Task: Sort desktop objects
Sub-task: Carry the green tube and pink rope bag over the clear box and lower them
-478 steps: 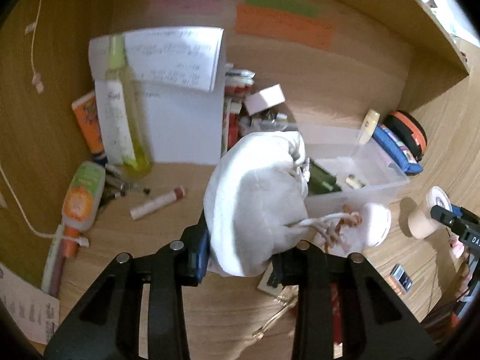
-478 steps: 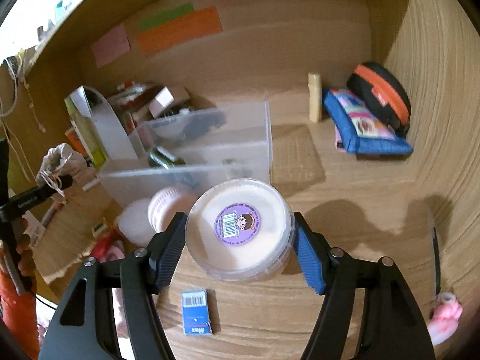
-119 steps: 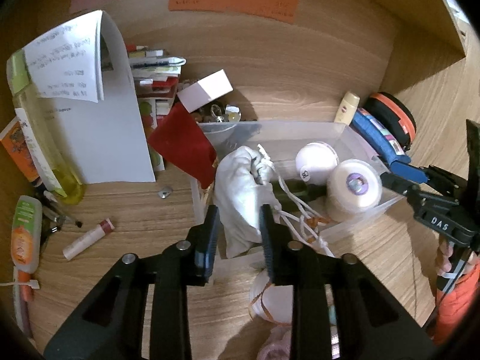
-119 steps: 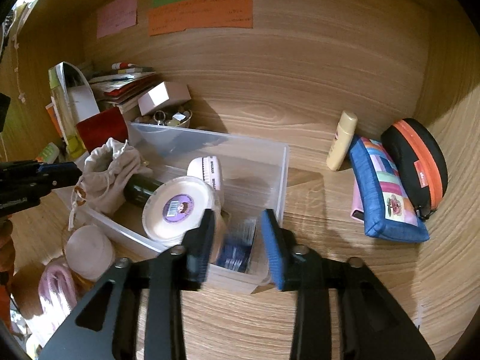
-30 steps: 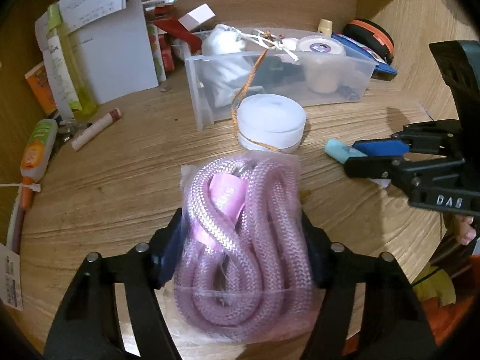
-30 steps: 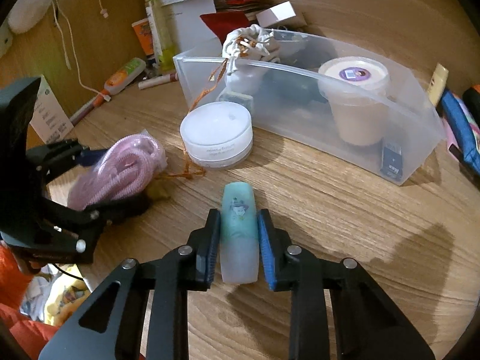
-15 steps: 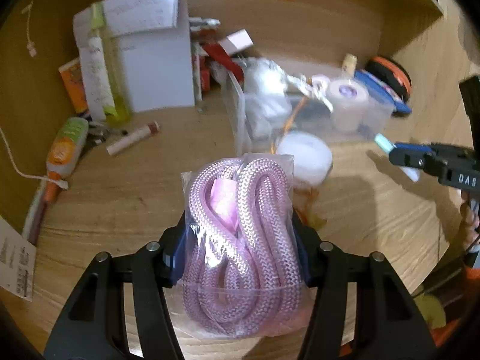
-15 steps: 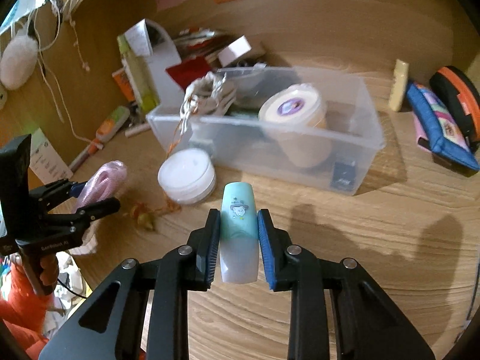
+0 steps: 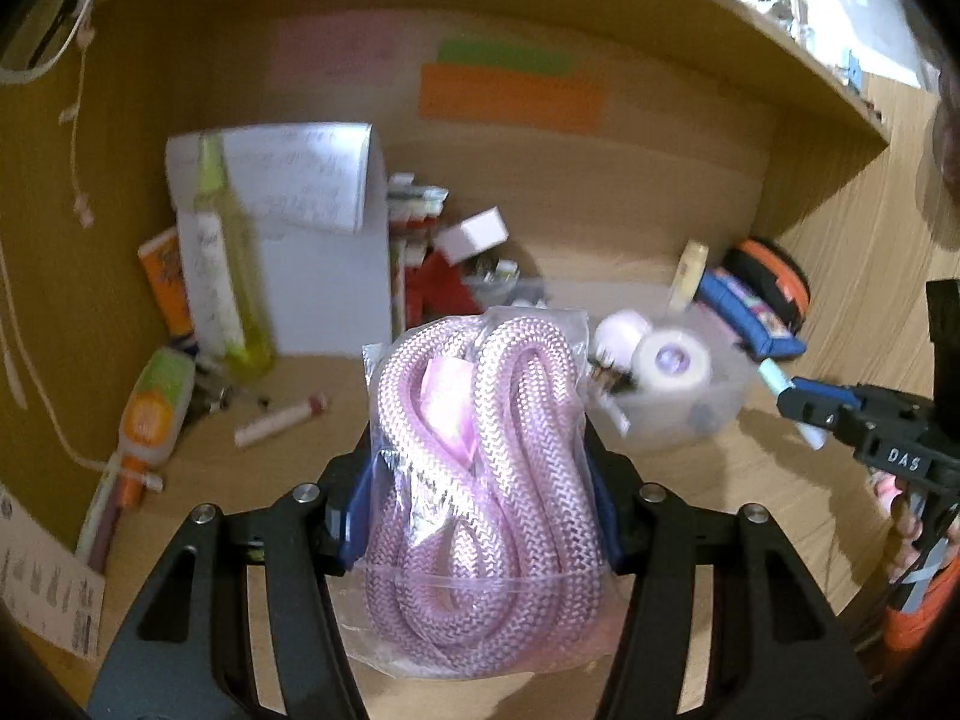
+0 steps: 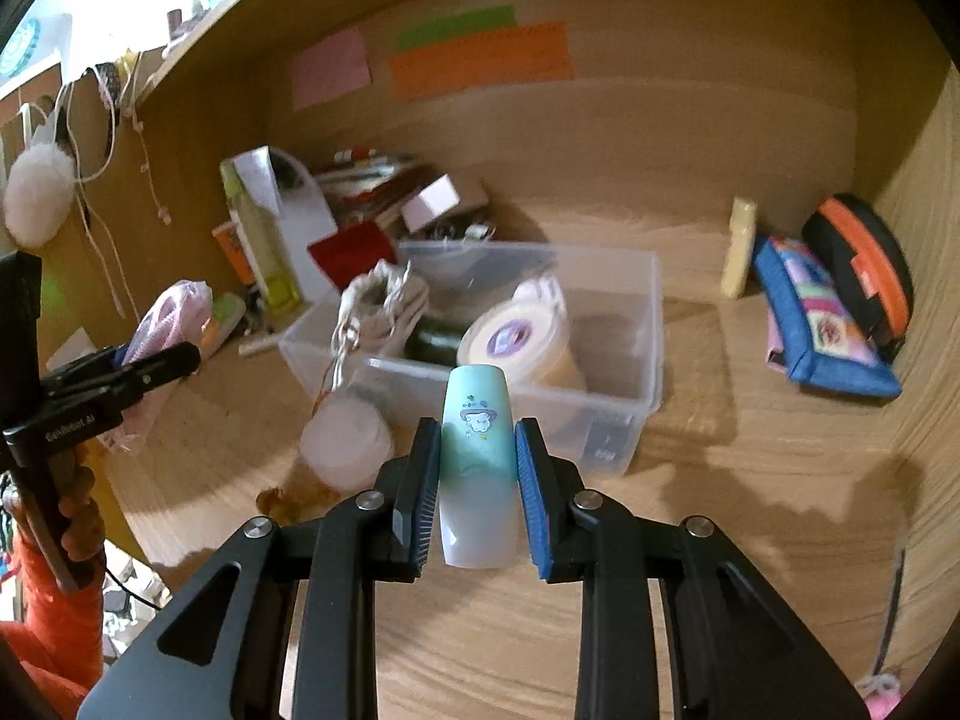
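Both grippers now sit higher above the desk (image 10: 750, 540) than 1 second ago: the bagged pink rope (image 9: 486, 480) and the teal tube (image 10: 478, 468) are lifted off it, toward the clear bin (image 10: 651, 324).

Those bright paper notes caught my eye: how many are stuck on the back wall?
3: a pink note on the left, a green strip to its right, and an orange strip just under the green one. None seems hidden.

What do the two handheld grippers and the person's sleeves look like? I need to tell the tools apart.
Both are black frames with silver bolts and blue ribbed pads. The left gripper carries small white lettering on its side, and the right gripper reads "DAS". Orange sleeves show at both hands.
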